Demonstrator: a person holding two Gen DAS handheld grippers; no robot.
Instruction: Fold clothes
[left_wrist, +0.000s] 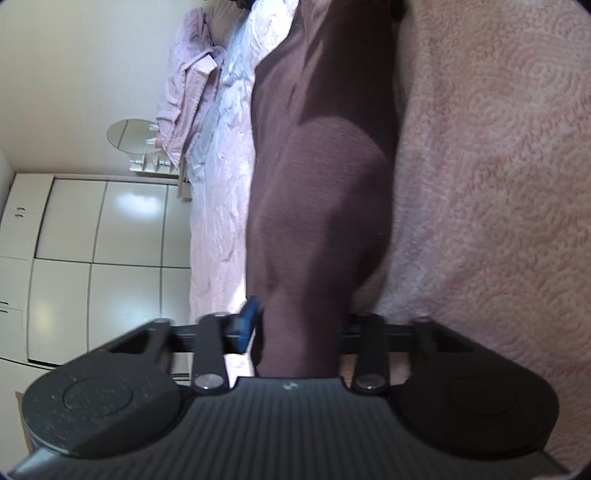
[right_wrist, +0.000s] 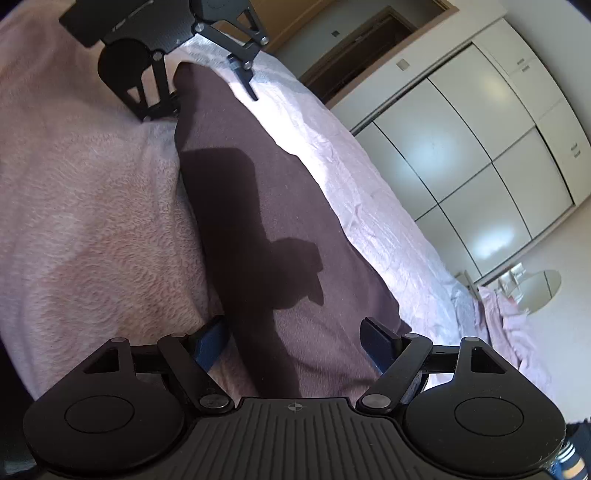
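Left gripper (left_wrist: 295, 332) is seen pinched on one end of the maroon garment (left_wrist: 321, 192), which is stretched as a long strip over the pink fleece blanket (left_wrist: 487, 184) beside the pale sheet (left_wrist: 218, 221). Right gripper (right_wrist: 295, 343) is spread wide, its blue pads (right_wrist: 380, 339) straddling the other end without pressing. If that end is not clamped first, the fold could be dragged askew.

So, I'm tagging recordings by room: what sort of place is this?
Most likely a bedroom: a bed with pink bedding, a white wardrobe, and a round mirror by the wall.
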